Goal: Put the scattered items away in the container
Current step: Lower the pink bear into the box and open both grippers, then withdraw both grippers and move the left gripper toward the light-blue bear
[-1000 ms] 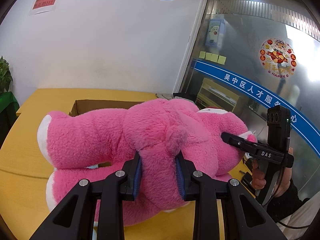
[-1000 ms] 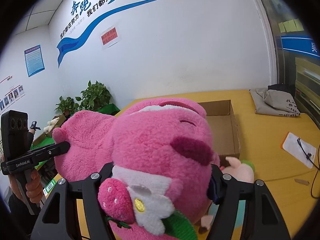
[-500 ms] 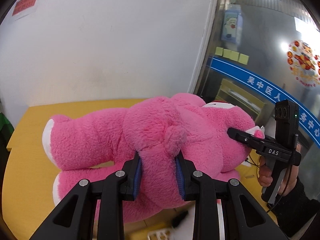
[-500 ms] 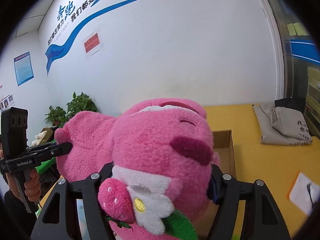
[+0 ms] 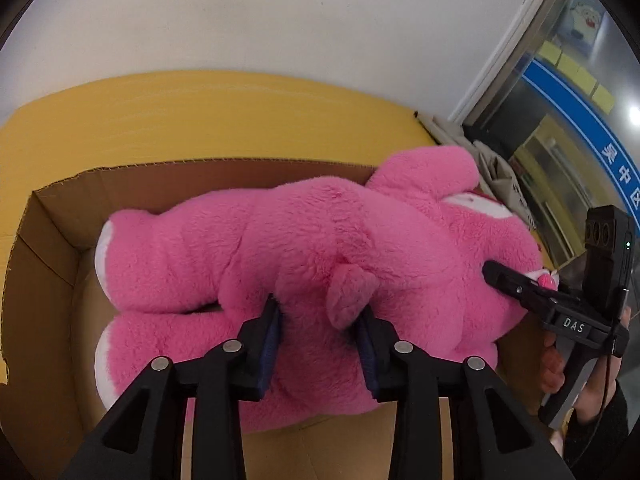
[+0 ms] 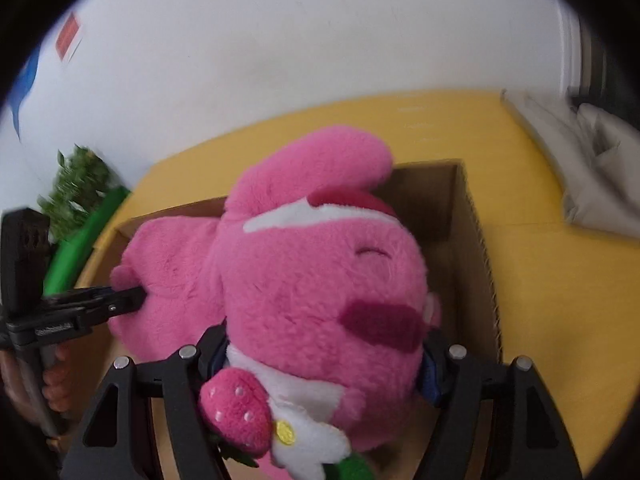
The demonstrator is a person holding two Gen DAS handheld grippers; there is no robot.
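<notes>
A big pink plush bear (image 5: 304,248) lies on its side over the open cardboard box (image 5: 56,240), its legs to the left inside the box walls. My left gripper (image 5: 320,344) is shut on the bear's back near its small tail. My right gripper (image 6: 324,364) is shut on the bear's head (image 6: 320,280), just above the strawberry and flower (image 6: 240,412) at its neck. The box (image 6: 476,240) lies under and behind the head in the right wrist view. Each gripper shows in the other's view, pressed into the plush (image 5: 520,288) (image 6: 100,304).
The box stands on a yellow table (image 5: 240,120) against a white wall. A grey folded bag (image 6: 588,168) lies on the table at the far right. A green plant (image 6: 76,192) stands off the table's left end. A glass door (image 5: 580,100) is to the right.
Both grippers have tipped downward and carried the bear over the box; the box, barely seen before, now lies right under the bear. Both grips are unchanged.
</notes>
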